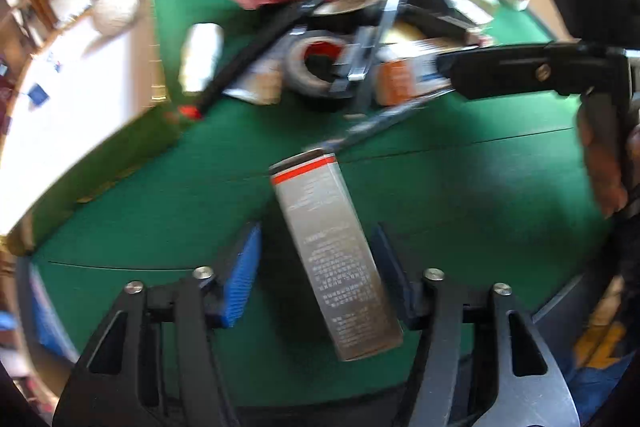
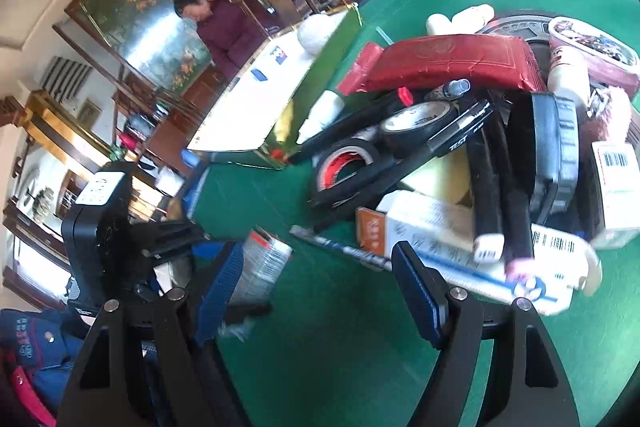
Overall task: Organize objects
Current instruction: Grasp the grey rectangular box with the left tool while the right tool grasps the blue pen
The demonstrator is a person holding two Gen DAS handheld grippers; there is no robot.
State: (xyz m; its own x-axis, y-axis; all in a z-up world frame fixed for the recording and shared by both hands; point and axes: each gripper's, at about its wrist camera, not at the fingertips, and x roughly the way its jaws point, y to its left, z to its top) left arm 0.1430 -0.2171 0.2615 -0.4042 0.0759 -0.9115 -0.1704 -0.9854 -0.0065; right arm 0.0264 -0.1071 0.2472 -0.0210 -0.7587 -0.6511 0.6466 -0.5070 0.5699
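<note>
A: What covered the surface (image 1: pixel 460 195)?
B: Green felt; a framed landscape painting (image 2: pixel 160 7) hung behind.
A: The jaws?
B: Left gripper (image 1: pixel 316 267) bracketed the silver carton (image 1: pixel 332 255), unclamped; right gripper (image 2: pixel 320 291) gaped, empty.

Bystander in maroon (image 2: pixel 224 23), framed painting (image 2: pixel 160 3)

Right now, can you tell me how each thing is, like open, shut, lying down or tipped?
left gripper, jaws open around the silver box, left pad clear of it.
silver box, closed, tilted between those jaws.
right gripper, jaws open, empty.
tape roll, lying tilted in the pile.
red pouch, lying on top of the pile.
orange-and-white box, lying on its side.
</note>
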